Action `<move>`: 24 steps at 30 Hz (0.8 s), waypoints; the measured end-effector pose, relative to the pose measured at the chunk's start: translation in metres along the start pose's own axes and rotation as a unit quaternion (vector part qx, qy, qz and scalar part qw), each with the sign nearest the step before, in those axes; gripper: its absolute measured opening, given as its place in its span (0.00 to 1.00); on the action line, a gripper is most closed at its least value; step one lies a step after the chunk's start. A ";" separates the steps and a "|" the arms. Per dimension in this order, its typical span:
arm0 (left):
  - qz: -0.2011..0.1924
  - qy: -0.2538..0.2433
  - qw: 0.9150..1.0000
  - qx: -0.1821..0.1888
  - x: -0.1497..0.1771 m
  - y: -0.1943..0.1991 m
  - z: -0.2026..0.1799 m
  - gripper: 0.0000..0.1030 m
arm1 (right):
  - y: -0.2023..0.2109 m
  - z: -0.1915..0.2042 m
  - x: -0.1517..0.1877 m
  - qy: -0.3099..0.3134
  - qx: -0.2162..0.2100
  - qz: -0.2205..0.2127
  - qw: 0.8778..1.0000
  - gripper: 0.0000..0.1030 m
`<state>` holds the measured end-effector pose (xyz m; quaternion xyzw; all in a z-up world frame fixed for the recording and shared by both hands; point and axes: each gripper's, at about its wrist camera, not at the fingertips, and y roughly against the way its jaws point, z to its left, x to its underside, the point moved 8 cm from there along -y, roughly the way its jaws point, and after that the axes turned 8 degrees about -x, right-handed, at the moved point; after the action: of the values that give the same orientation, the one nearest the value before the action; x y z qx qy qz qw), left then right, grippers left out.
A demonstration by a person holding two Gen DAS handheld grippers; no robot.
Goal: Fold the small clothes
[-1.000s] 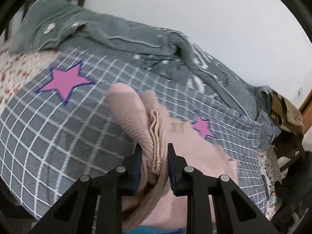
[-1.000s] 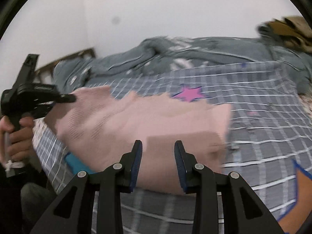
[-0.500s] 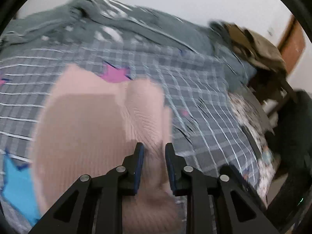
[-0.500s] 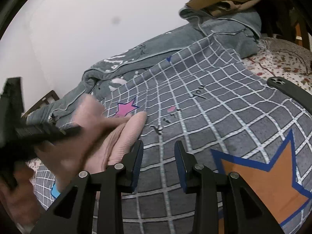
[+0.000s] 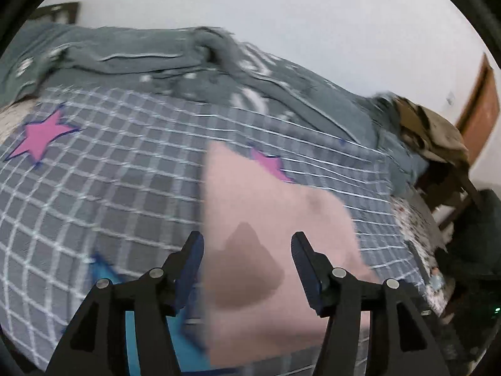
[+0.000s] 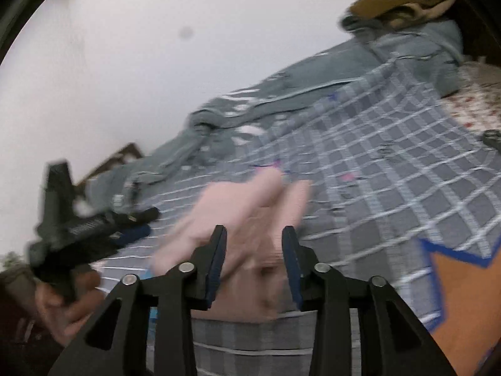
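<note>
A pink knitted garment lies folded over on the grey checked bedspread. It also shows, blurred, in the right wrist view. My left gripper is open and empty, just above the garment's near part. My right gripper is open and empty, close over the garment's near edge. The left gripper also shows at the left of the right wrist view, held in a hand, its fingers apart beside the garment.
A rumpled grey-blue duvet lies along the far side of the bed by the white wall. A brown pile of clothes sits on a chair at the right. A dark phone lies on the floral sheet.
My left gripper let go of the pink garment and opened wide. The garment now lies folded on the bedspread. Both grippers swung over it; the right one stayed open.
</note>
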<state>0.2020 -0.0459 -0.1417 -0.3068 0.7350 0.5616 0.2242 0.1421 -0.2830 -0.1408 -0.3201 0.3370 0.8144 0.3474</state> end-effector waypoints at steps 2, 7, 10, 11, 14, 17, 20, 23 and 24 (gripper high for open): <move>0.005 0.011 1.000 -0.004 0.001 0.001 0.018 0.54 | -0.007 0.013 0.001 -0.011 -0.032 -0.006 0.999 0.46; 0.005 0.019 1.000 -0.010 0.013 0.005 0.041 0.54 | -0.047 0.007 0.021 -0.016 0.044 0.045 0.998 0.41; 0.005 0.013 1.000 -0.016 0.019 0.004 0.045 0.54 | -0.058 -0.002 0.036 -0.001 0.075 0.059 0.995 0.15; 0.006 0.011 1.000 -0.014 0.021 0.004 0.046 0.54 | -0.050 -0.001 0.033 0.010 0.073 0.047 0.996 0.06; 0.003 0.005 1.000 -0.005 0.027 0.006 0.047 0.54 | -0.004 0.010 0.010 0.024 0.030 -0.024 0.999 0.04; 0.006 -0.013 1.000 0.015 0.033 0.002 0.035 0.54 | -0.003 -0.013 0.014 0.019 0.083 -0.001 0.996 0.04; 0.014 -0.017 0.999 0.041 0.035 -0.002 0.022 0.54 | -0.032 -0.034 0.044 -0.003 0.113 0.078 0.991 0.04; 0.004 -0.024 0.998 0.057 0.033 0.001 0.012 0.55 | -0.024 -0.022 0.036 0.010 0.091 0.051 0.994 0.09; -0.001 -0.026 0.998 0.060 0.031 0.001 0.010 0.56 | -0.018 -0.016 0.029 0.016 0.078 0.034 0.996 0.12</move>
<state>0.1787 -0.0422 -0.1647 -0.2783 0.7609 0.5244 0.2618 0.1441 -0.2756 -0.1776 -0.2933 0.4152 0.7920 0.3381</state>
